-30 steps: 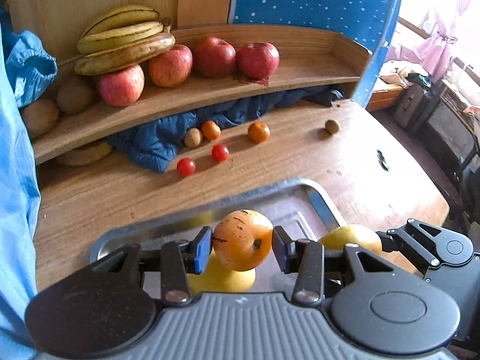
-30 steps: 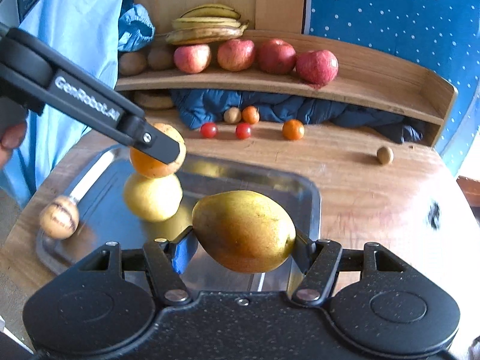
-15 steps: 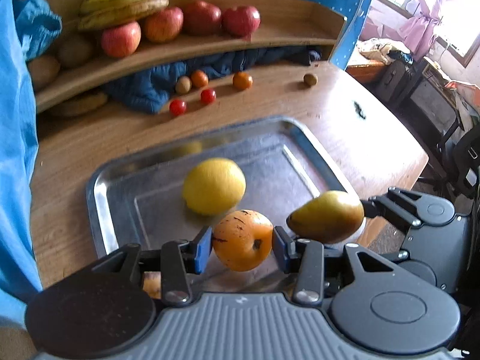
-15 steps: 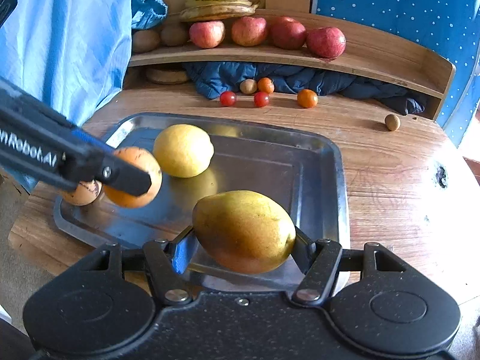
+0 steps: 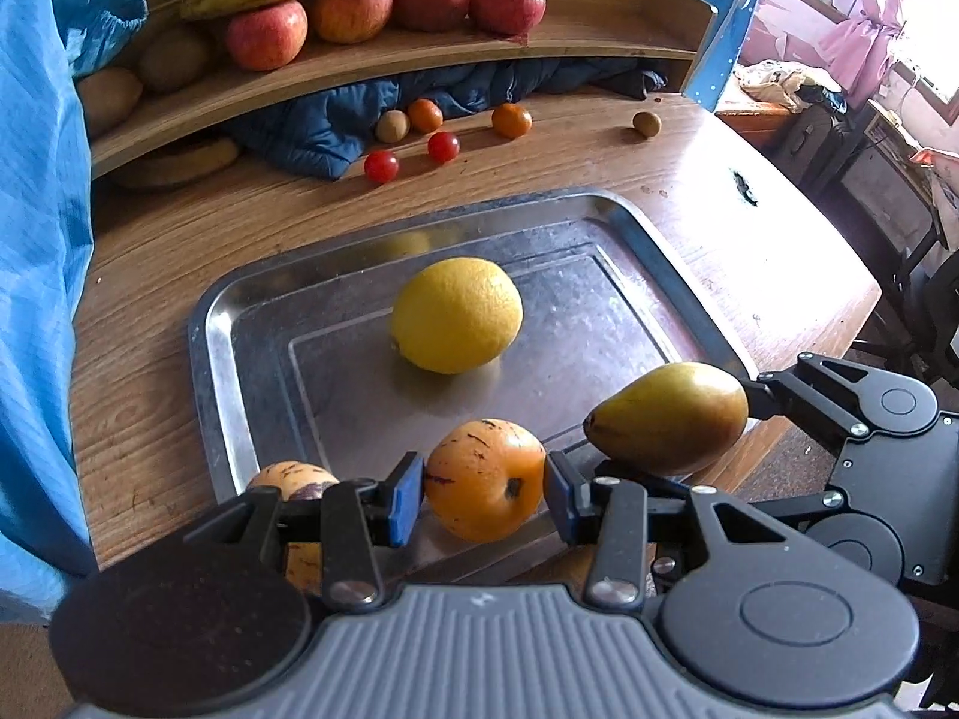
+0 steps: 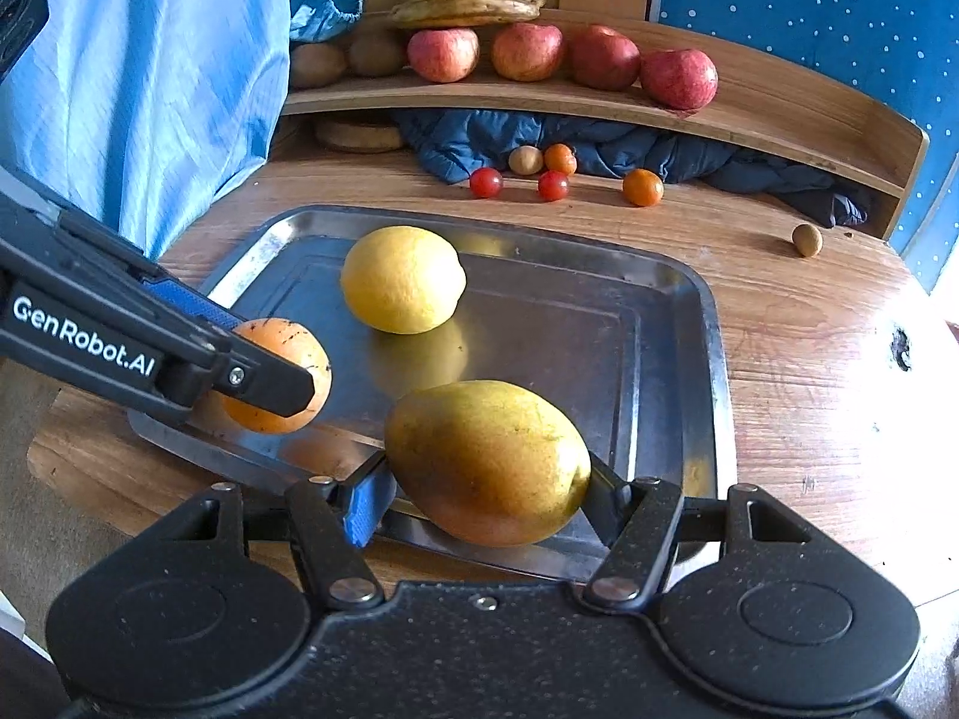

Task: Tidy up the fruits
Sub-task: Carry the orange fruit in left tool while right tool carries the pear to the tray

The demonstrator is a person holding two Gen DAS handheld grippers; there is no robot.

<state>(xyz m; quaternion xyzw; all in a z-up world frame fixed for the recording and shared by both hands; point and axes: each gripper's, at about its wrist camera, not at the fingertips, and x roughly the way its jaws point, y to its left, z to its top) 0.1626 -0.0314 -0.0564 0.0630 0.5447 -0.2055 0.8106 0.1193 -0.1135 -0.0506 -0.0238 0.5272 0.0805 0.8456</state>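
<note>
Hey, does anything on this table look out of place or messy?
Yes. Small fruits lie loose on the table by a crumpled blue cloth stuffed under the shelf. One brown fruit sits far off alone. A dark mark mars the tabletop.

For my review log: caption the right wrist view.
Right gripper holds a yellow-green mango over the steel tray.

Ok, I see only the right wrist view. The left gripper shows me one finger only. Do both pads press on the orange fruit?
Observer: Yes. In the left wrist view both blue pads touch the orange fruit; the left gripper is shut on it.
Operator: Is something hidden behind that gripper?
Observer: A pale striped fruit lies by the near corner of the tray. Whether it is on the rim or the table, I cannot tell.
</note>
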